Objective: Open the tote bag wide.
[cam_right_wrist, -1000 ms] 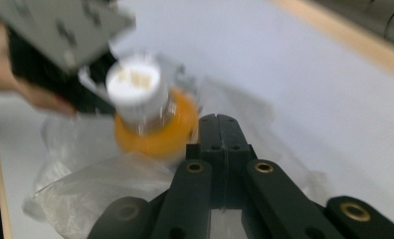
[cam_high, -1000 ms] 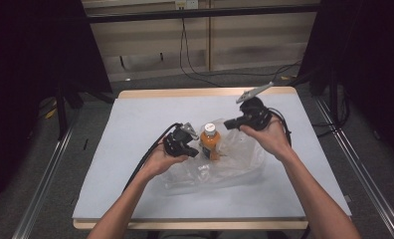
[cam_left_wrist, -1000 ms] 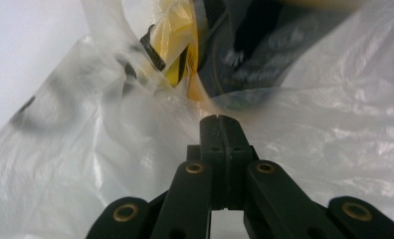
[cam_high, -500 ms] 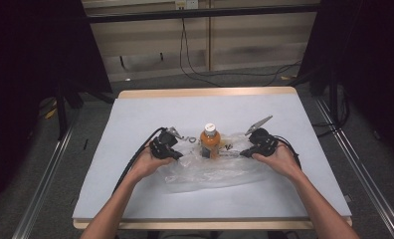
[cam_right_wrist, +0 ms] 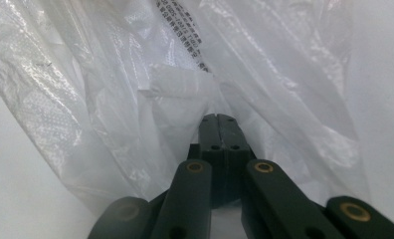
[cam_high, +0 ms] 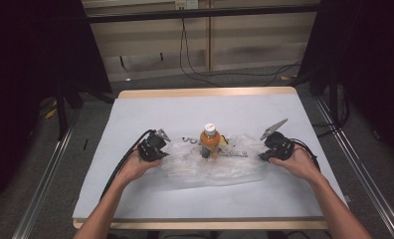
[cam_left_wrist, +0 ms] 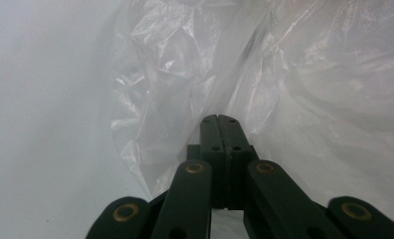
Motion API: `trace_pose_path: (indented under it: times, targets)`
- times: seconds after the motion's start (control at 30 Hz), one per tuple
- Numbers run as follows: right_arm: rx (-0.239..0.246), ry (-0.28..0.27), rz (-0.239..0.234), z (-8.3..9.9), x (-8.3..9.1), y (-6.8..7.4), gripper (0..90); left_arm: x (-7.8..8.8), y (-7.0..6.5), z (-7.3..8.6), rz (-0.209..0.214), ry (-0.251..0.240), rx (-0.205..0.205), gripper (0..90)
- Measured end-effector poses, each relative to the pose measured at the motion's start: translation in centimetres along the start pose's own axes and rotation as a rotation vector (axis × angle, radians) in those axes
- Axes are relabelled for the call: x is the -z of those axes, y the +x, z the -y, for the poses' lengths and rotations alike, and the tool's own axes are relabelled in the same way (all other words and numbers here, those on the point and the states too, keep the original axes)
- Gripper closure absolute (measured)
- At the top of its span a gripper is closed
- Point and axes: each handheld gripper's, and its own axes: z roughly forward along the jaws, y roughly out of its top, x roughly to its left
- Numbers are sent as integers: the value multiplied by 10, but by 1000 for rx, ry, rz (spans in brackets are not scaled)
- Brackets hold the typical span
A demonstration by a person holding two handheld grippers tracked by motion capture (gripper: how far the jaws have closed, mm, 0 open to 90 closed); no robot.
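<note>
Both hands have dropped and spread apart since earlier. Left gripper [cam_high: 160, 148] and right gripper [cam_high: 264, 152] each pinch the crinkled clear plastic bag [cam_high: 220, 167]; the bottle [cam_high: 209, 141] stands upright.

High view overlooks table [cam_high: 135, 199]; gripper views close on plastic bag [cam_high: 220, 167]
</note>
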Motion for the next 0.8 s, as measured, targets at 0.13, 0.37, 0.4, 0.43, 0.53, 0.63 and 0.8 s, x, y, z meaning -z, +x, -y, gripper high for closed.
trace_pose_path:
  times: [0.13, 0.37, 0.4, 0.43, 0.53, 0.63, 0.8]
  targets:
    - [25, -73, -23, -19, 8, 13, 900, 22, 1, -17, 17, -72, -29, 900]
    - [58, -103, -48, -52, 5, 30, 900, 39, -1, -52, 22, -145, -40, 900]
    - [61, -99, -46, -56, 3, 32, 900, 39, -1, -52, 22, -145, -40, 900]
    - [68, -102, -52, -59, 0, 35, 900, 33, -3, -61, 56, -147, -47, 900]
    - [73, -87, -71, -65, -10, 43, 900, 10, -4, -70, 82, -88, -61, 900]
    - [77, -72, -74, -65, -23, 52, 900, -12, 1, -75, 96, -63, -41, 900]
    - [92, -30, -82, -58, -38, 64, 900, -34, -2, -80, 83, -56, 18, 900]
